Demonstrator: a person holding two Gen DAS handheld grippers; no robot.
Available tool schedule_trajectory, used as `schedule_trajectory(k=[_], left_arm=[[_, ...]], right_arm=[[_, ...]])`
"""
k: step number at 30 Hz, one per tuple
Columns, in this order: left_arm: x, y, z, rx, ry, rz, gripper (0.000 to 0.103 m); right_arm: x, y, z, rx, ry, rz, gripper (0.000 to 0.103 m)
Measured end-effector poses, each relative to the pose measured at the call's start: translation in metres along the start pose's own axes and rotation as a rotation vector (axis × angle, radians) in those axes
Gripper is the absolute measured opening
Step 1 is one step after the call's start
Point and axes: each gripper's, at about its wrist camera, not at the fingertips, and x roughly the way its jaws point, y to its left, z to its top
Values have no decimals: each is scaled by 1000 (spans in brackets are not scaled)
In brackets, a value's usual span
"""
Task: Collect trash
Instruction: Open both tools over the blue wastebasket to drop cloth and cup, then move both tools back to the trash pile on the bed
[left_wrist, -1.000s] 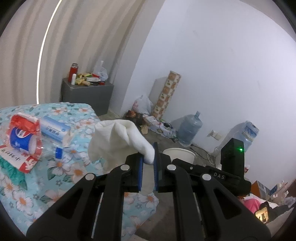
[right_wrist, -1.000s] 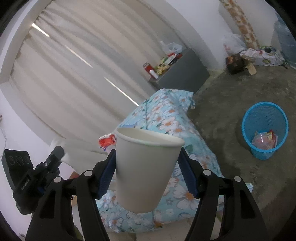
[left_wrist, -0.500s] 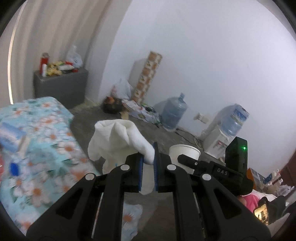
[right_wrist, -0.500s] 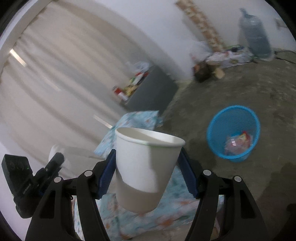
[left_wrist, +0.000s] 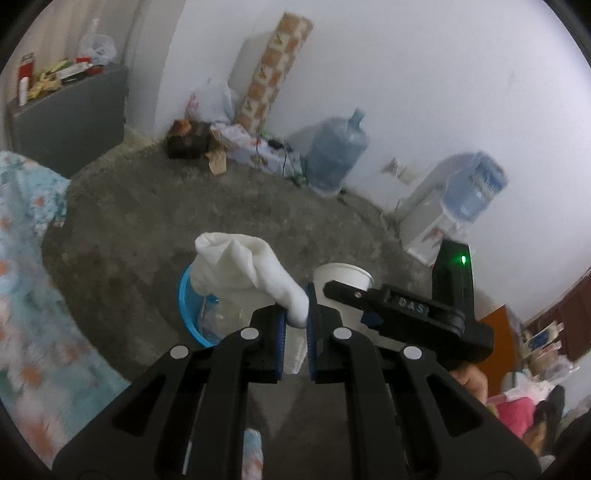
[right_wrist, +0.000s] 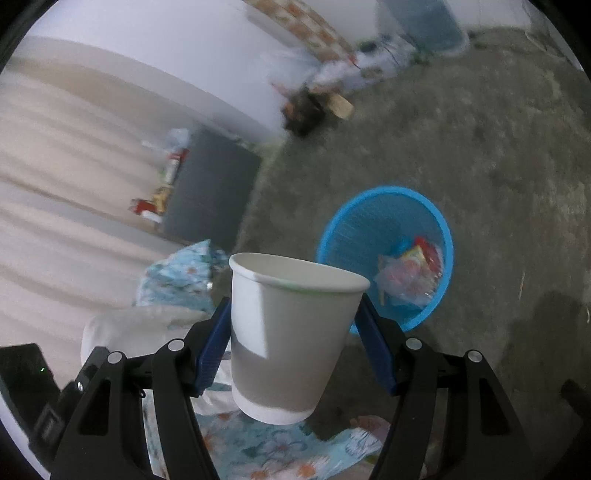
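Paper cup (right_wrist: 291, 332) clamped in right gripper (right_wrist: 295, 354).

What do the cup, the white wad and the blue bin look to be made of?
Cup: matte white paper, judging by its rolled rim.
White wad: soft tissue or thin cloth, crumpled into limp folds; which one is unclear.
Blue bin: moulded plastic, glossy, with a ribbed mesh wall.

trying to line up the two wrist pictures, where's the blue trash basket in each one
Left wrist view: the blue trash basket sits low and left of centre, mostly hidden behind the white tissue held in the left gripper.
Right wrist view: the basket is right of centre on the floor, open and in full view, behind the paper cup.
Shared landmark: the patterned roll leaning on the white wall.
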Motion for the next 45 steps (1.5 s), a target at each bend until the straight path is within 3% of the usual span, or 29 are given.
schedule_trajectory(k=[5, 7, 8, 9, 11, 14, 22, 28, 34, 41, 45], left_arm=[[67, 3, 15, 41, 83, 34, 10], [96, 12, 15, 40, 170, 62, 33], [113, 18, 12, 26, 220, 103, 61], [122, 23, 9, 12, 241, 143, 66], [134, 33, 4, -15, 271, 199, 66], [128, 39, 2, -77, 267, 200, 66], [66, 14, 20, -9, 116, 188, 76], [-12, -3, 14, 12, -1, 146, 83], [-104, 4, -25, -5, -83, 159, 85], [-215, 30, -88, -23, -217, 308, 90], [-276, 51, -133, -114, -287, 425, 93]], right_arm=[[48, -18, 36, 27, 66, -33, 70], [80, -32, 48, 48, 124, -72, 84], [94, -40, 50, 54, 148, -110, 84], [109, -51, 50, 68, 179, -177, 84], [127, -71, 45, 109, 216, -267, 84], [126, -91, 31, 166, 206, -240, 84], [75, -81, -5, 150, 93, -168, 84], [25, -22, -37, 34, -23, -110, 84], [-20, 49, -82, -158, -83, -73, 84], [-60, 129, -129, -402, -150, -130, 89], [-74, 170, -157, -521, -196, -162, 95]])
